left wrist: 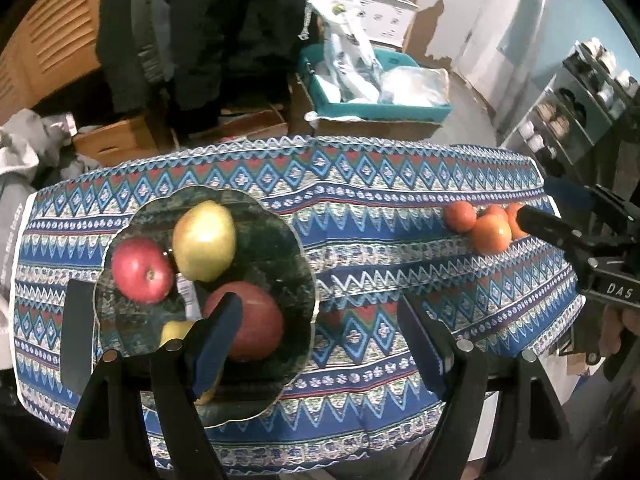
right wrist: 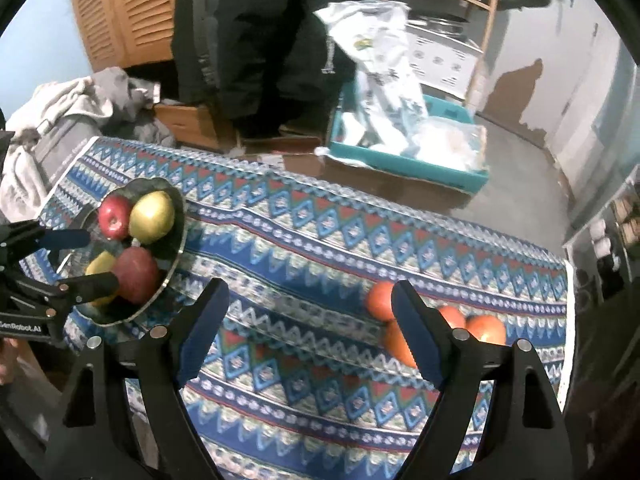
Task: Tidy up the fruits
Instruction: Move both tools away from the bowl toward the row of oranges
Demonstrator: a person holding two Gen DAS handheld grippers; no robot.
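Oranges (left wrist: 486,224) — row along table edge

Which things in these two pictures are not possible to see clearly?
- Small yellow fruit on the glass plate: left wrist view, mostly behind the left gripper finger.
- Orange fruits: right wrist view, a right gripper finger covers some, so their number is uncertain.
- Shelf jars: too small.

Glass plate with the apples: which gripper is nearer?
Left. The left gripper hangs over the glass plate, one finger above the apples; the right gripper is across the cloth by the oranges.
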